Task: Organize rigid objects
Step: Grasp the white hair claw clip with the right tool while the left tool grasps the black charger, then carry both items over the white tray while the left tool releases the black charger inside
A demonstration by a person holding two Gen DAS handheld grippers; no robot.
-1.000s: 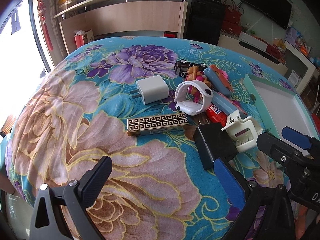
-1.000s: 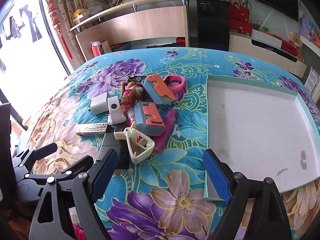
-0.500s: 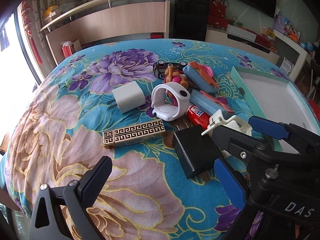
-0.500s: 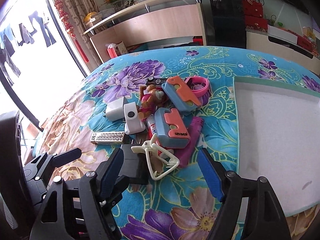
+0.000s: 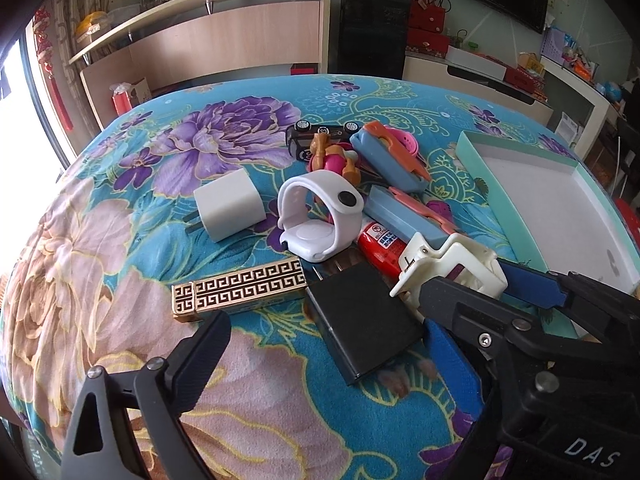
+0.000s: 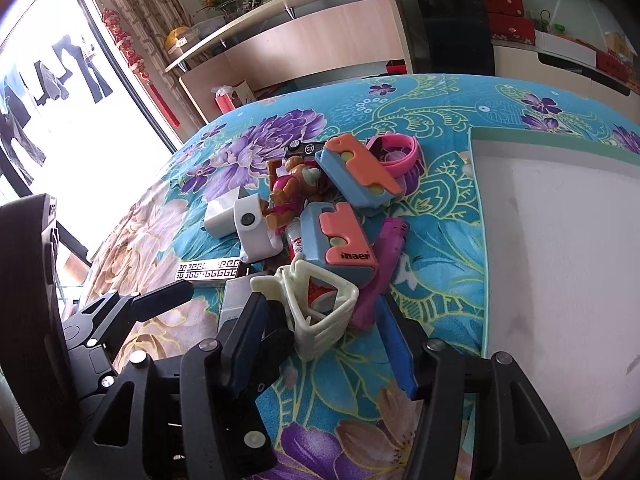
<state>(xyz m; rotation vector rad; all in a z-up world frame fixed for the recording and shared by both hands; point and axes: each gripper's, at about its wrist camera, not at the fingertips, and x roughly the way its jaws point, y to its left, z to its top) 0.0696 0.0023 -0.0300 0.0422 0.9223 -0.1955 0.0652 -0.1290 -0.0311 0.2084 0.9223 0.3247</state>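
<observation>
A matt, velvety floral cloth carries a glossy white plastic clip and smooth black charger.

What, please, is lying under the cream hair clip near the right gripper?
A red tube shows through the cream clip, and a purple lighter runs beside and partly beneath it. How far either reaches under the clip is covered.

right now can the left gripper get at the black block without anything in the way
Probably yes. The left gripper is open, and the black block lies flat between its fingers with its near end bare. The right gripper, closing around the white clip beside the block, crowds that side.
</observation>
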